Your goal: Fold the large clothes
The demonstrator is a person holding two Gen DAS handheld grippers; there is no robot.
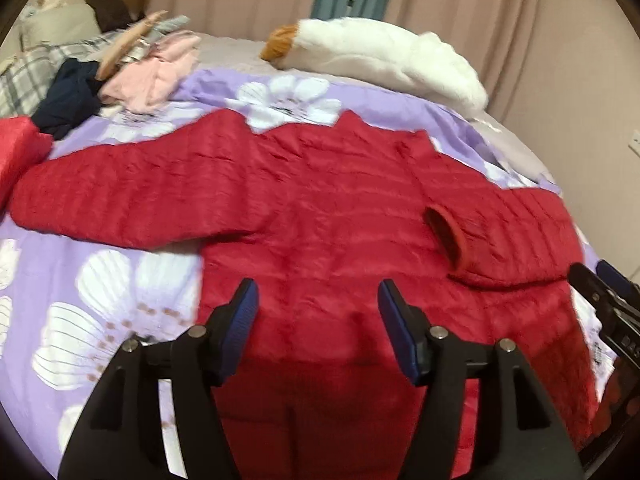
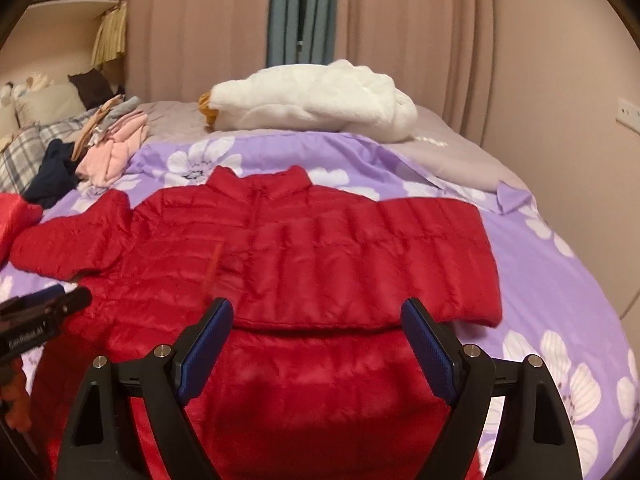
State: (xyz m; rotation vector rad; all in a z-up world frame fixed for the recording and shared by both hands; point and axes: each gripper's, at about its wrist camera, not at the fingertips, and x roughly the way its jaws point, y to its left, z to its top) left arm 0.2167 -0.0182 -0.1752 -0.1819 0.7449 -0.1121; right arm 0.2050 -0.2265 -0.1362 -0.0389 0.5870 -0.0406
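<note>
To the left of the left gripper (image 1: 318, 312), the long sleeve (image 1: 120, 204) of the red jacket (image 1: 340, 220) lies stretched out flat on the flowered bed cover (image 1: 100, 320), not yet folded. This gripper stands wide over the lower body of the jacket, with nothing between its pads. The right gripper (image 2: 318, 332) is also wide and empty, just before the right sleeve (image 2: 400, 264), which already lies across the chest. I judge the left sleeve is next; it should be taken near the cuff and laid inward smoothly.
</note>
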